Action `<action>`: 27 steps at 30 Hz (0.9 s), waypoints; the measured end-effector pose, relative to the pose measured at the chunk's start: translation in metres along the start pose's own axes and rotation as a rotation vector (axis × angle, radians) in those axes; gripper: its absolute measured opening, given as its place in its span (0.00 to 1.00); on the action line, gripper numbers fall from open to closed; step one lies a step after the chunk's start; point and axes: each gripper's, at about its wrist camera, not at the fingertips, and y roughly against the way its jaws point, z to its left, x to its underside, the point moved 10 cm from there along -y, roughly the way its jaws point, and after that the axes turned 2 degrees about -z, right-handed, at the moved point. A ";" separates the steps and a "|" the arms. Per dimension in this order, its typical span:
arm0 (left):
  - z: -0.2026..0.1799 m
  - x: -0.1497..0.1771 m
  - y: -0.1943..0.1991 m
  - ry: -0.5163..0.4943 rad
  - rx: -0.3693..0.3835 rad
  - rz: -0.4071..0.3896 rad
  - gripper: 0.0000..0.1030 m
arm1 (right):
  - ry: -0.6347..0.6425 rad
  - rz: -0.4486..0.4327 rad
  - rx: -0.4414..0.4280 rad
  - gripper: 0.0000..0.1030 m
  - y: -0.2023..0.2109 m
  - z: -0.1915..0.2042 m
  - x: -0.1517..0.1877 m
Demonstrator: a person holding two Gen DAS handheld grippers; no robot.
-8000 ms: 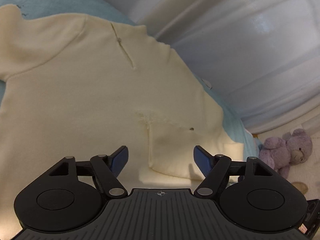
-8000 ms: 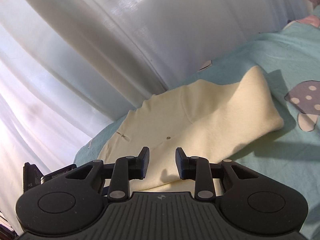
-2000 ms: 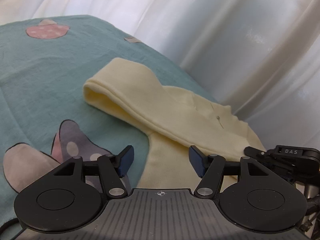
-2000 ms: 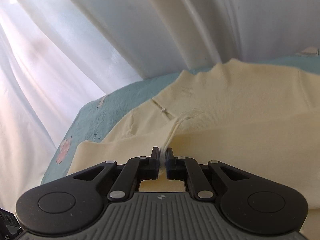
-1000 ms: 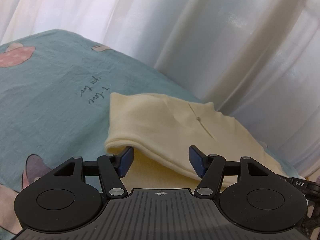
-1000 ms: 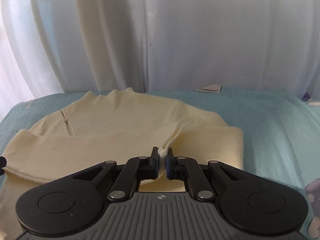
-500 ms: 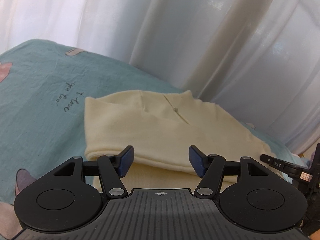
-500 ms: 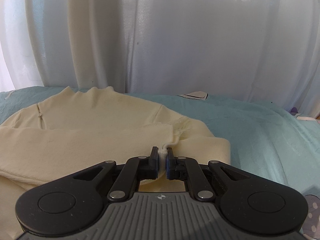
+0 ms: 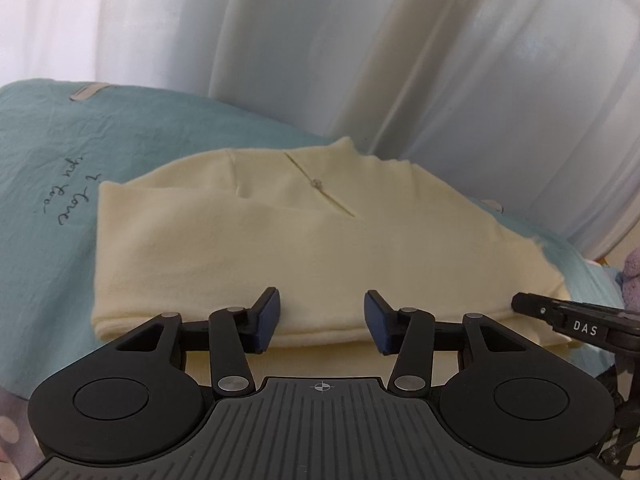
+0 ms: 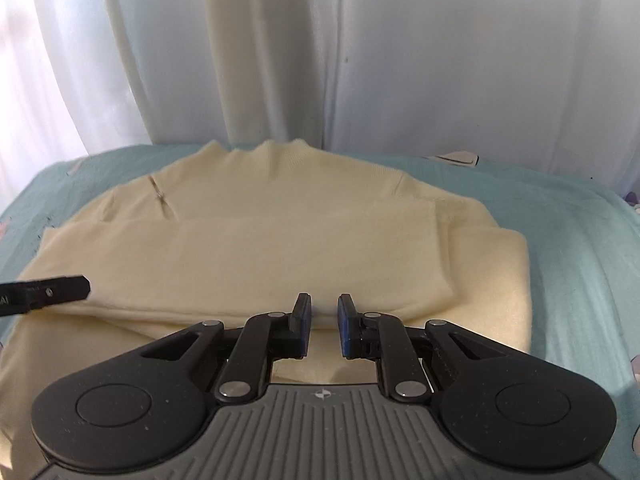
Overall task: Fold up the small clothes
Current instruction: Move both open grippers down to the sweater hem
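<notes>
Left wrist view: the left gripper (image 9: 320, 322) fills the bottom of the frame, its jaws having just been closing, parted with the folded edge of the cream sweater (image 9: 304, 248) between them, pads not pressing. The right gripper (image 10: 323, 324) sits low centre in its own view, jaws having just been opening to a narrow gap at the fold, fabric loose. The sweater lies mid-frame on the teal bedsheet (image 9: 44, 152). White curtains (image 9: 360, 48) hang across the top.
</notes>
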 end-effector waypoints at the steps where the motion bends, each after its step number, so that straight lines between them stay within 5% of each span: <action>1: -0.001 -0.001 -0.001 -0.017 -0.004 -0.010 0.44 | 0.023 -0.013 0.015 0.10 -0.001 -0.001 -0.001; 9: -0.002 -0.006 -0.021 -0.067 -0.021 -0.014 0.35 | 0.012 -0.028 0.083 0.05 -0.024 -0.019 -0.017; 18: 0.001 0.001 0.013 -0.019 -0.008 0.009 0.35 | -0.243 0.056 -0.099 0.14 0.026 -0.024 0.016; 27: -0.005 0.006 0.000 -0.069 -0.028 0.008 0.39 | -0.156 0.045 0.004 0.07 0.006 -0.026 0.015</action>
